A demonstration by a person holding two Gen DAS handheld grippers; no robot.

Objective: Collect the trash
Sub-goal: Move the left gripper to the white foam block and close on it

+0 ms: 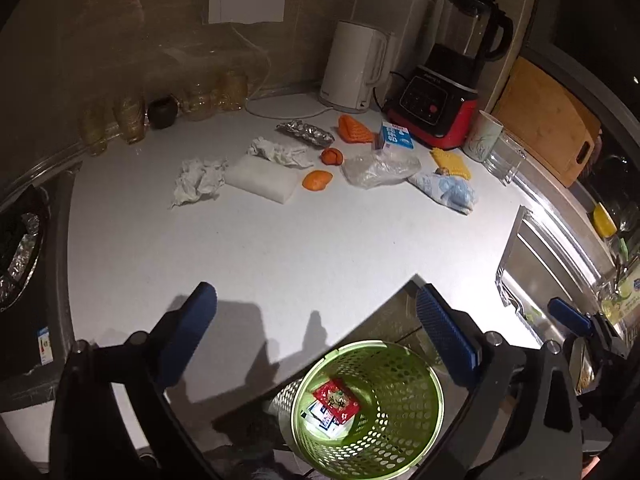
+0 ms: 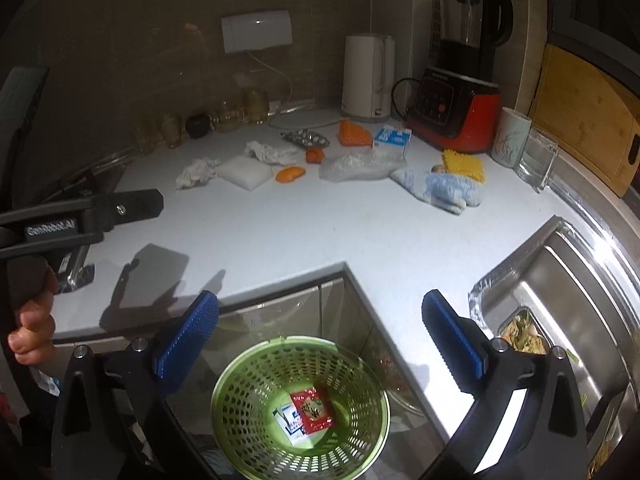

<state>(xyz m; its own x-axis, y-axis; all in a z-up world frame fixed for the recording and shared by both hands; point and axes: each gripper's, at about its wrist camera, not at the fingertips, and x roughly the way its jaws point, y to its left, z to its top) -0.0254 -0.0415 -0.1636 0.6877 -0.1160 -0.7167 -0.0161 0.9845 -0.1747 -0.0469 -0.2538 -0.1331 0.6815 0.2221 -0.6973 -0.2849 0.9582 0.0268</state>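
Left claw (image 1: 316,336) and right claw (image 2: 320,336): both gaping wide, gripping nothing, hovering over the green perforated bin (image 2: 300,400) at lower centre. Red sachet (image 2: 314,408) lying inside; crumpled tissues (image 1: 200,180) sitting on the surface (image 1: 280,248).

We are holding our left gripper (image 1: 316,332) with its blue pads wide apart, nothing between them. Our right gripper (image 2: 320,336) is gaping equally wide and empty. Our left hand (image 2: 34,320) is seemingly curling round its gripper's handle.
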